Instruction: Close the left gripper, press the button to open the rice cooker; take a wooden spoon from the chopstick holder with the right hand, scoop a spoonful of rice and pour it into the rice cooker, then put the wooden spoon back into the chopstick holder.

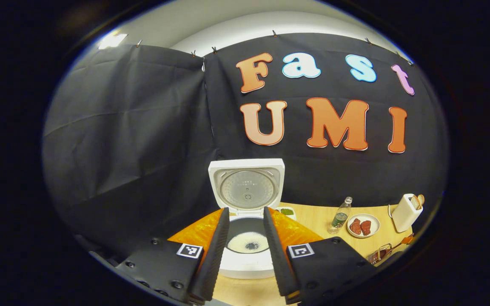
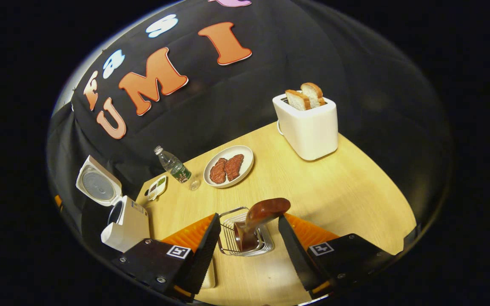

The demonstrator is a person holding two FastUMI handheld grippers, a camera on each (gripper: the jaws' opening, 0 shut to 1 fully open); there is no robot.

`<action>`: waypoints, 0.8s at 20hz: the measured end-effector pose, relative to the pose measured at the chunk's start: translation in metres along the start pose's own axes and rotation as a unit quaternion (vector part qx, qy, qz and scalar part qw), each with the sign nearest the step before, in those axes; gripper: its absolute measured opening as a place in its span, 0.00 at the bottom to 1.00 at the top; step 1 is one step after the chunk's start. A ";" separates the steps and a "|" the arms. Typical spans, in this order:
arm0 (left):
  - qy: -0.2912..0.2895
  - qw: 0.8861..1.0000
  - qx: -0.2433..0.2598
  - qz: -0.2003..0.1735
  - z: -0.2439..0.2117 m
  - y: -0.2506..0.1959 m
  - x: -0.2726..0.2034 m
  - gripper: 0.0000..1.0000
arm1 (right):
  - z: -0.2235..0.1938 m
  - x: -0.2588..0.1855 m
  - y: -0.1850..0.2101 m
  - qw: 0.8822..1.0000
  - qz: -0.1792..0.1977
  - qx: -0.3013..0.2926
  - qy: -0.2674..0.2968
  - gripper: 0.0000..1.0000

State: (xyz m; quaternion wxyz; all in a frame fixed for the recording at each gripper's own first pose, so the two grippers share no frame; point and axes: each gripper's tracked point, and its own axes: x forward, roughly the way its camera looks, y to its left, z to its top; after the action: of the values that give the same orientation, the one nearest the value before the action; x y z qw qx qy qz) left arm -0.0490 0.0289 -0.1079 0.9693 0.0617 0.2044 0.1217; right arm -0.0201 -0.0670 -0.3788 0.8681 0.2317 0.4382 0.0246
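The white rice cooker (image 1: 245, 265) stands open in the left gripper view, its lid (image 1: 247, 187) raised upright. White rice lies in the bottom of its dark inner pot (image 1: 247, 242). My left gripper (image 1: 246, 210) hangs open just in front of and above the pot, a finger on each side. In the right gripper view the wooden spoon (image 2: 262, 214) leans in the wire chopstick holder (image 2: 245, 240), bowl end up. My right gripper (image 2: 248, 217) is open around the holder, and neither finger touches the spoon. The open rice cooker (image 2: 126, 223) sits far left.
On the wooden table (image 2: 334, 191) stand a white toaster (image 2: 309, 125) with two bread slices, a plate of meat (image 2: 229, 166), a water bottle (image 2: 176, 168) and a small dish (image 2: 157, 187). Black cloth walls close off the back and sides.
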 end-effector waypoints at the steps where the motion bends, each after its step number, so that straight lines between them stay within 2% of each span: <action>1: -0.002 1.000 0.003 0.004 0.001 0.002 -0.003 0.61 | 0.000 0.008 0.001 1.000 0.002 0.003 0.002 0.83; 2: -0.004 1.000 0.003 0.006 0.002 0.002 -0.005 0.62 | -0.003 0.013 0.001 1.000 0.002 0.002 0.004 0.83; 5: -0.001 1.000 0.000 0.010 0.002 0.003 -0.005 0.80 | -0.003 0.024 0.008 1.000 0.008 -0.015 0.005 0.75; 8: -0.002 1.000 0.005 0.011 0.001 0.006 -0.005 0.83 | -0.003 0.029 0.011 1.000 0.013 -0.027 0.001 0.64; 9: -0.002 1.000 0.007 0.010 0.000 0.008 -0.006 0.85 | -0.005 0.030 0.012 0.999 0.013 -0.030 0.005 0.53; 10: -0.003 1.000 0.010 0.010 0.000 0.009 -0.005 0.82 | -0.006 0.031 0.013 0.999 0.013 -0.033 0.007 0.47; 13: -0.006 1.000 0.015 0.005 0.002 0.014 -0.001 0.81 | -0.004 0.031 0.010 0.999 -0.004 -0.036 -0.002 0.19; 16: -0.018 1.000 0.018 0.003 0.008 0.022 0.004 0.83 | -0.003 0.024 0.011 0.999 -0.018 -0.036 -0.009 0.17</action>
State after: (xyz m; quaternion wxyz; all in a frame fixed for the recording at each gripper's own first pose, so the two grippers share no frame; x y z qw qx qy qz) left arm -0.0471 0.0509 -0.0986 0.9712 0.0820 0.1887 0.1200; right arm -0.0055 -0.0506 -0.3939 0.8799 0.1927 0.4338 0.0221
